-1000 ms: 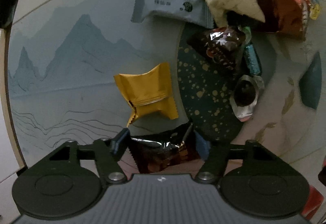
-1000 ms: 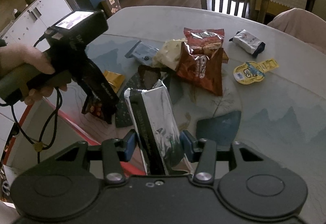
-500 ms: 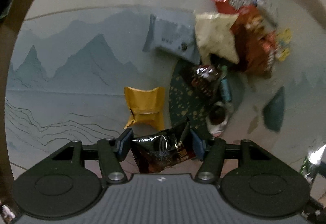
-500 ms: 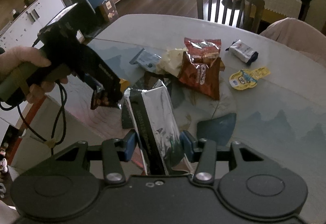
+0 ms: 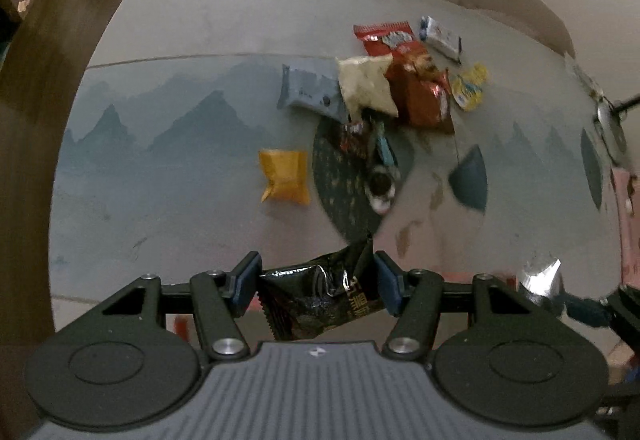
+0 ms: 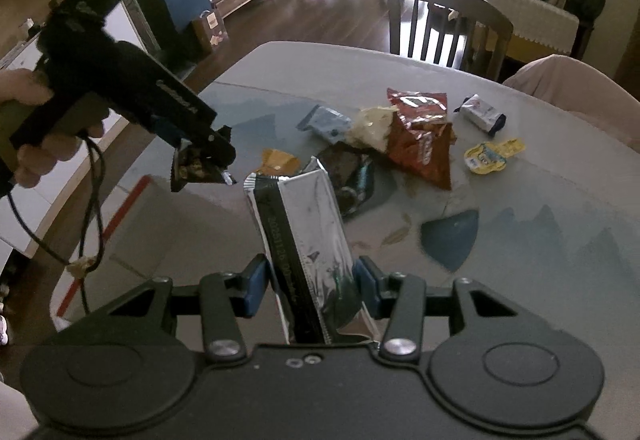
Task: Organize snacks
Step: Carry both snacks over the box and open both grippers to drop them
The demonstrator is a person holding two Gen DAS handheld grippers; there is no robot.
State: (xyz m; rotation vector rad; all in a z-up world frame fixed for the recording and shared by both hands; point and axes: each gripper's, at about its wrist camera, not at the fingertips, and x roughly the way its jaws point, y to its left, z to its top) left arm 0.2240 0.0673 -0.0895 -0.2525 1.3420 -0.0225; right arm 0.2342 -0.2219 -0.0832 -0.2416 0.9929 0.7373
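Observation:
My left gripper is shut on a dark crinkled snack packet and holds it high above the table's near edge. The right wrist view shows the same gripper in a person's hand with that packet hanging from it. A long silver foil packet stands upright in my right gripper, which is shut on it. On the table mat lie a yellow packet, a grey packet, a cream bag, a red-brown chip bag and several small sweets.
A white packet and a yellow jelly cup lie at the far right of the pile. A wooden chair and a pink-covered chair back stand behind the table. A grey surface with a red edge lies below its left side.
The left gripper has lifted the dark packet up and back from the table, so the snacks look smaller. The right gripper has drawn back slightly with the silver packet.

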